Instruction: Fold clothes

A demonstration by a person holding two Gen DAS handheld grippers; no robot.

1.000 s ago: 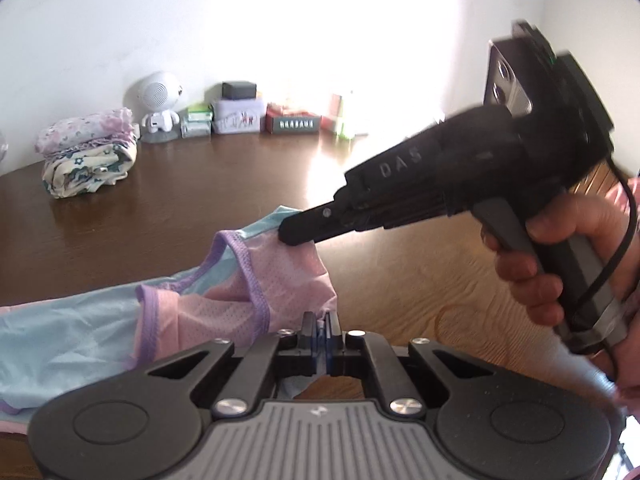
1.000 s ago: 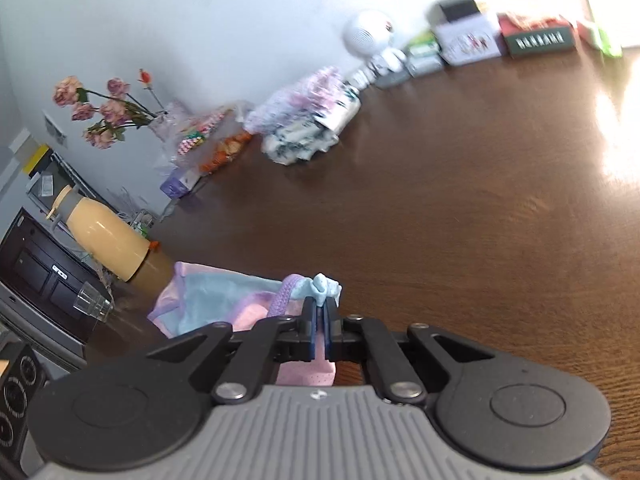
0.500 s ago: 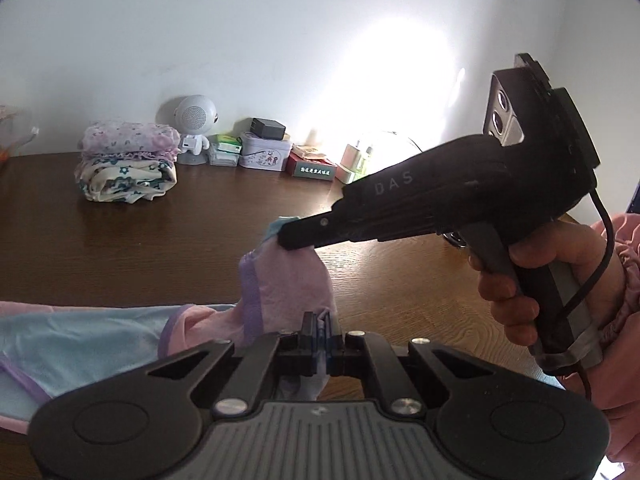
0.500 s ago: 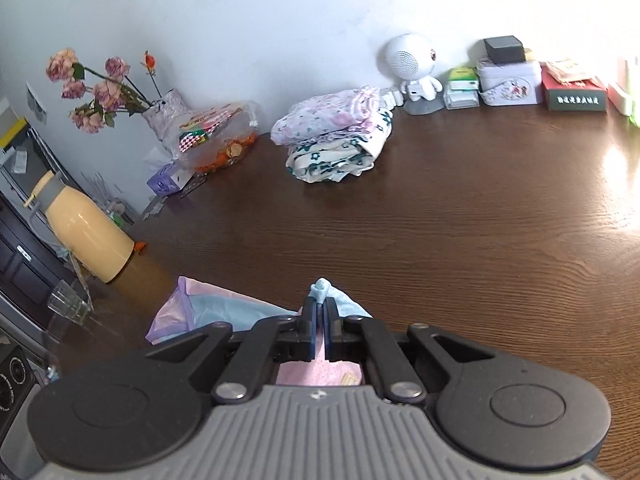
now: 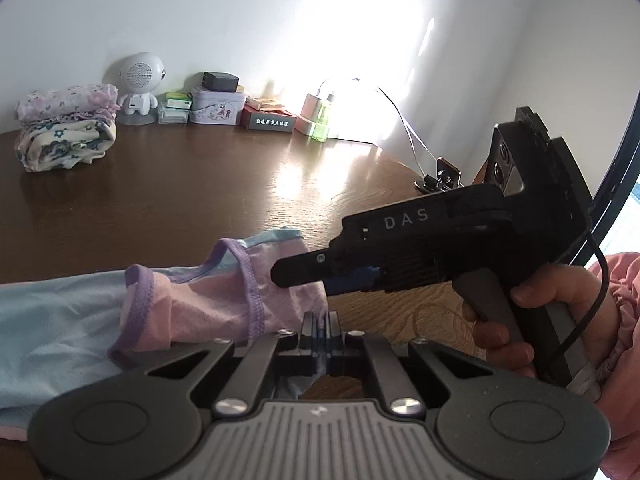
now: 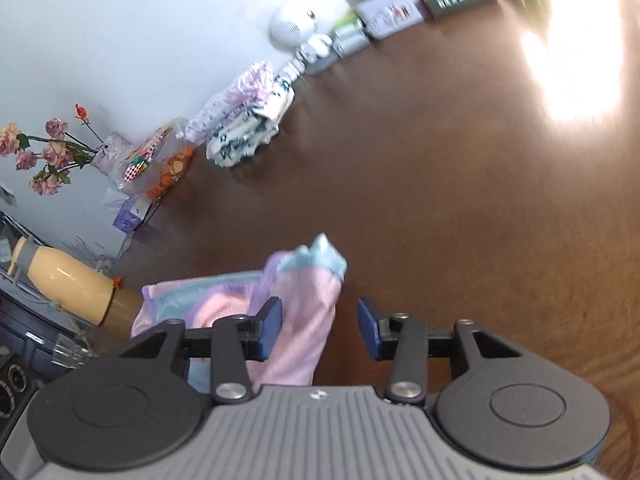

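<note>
A fold is being laid down. The right gripper (image 6: 319, 328) has just been opening, its jaws apart — the pink-and-blue garment (image 6: 304, 320) lies loose between them. The left gripper (image 5: 320, 326) pinches the garment's near edge shut. Next, I judge, the right must draw clear without snagging.

Blown-out window glare on wall (image 5: 360, 40); right view motion-blurred; fisheye-bent edges
</note>
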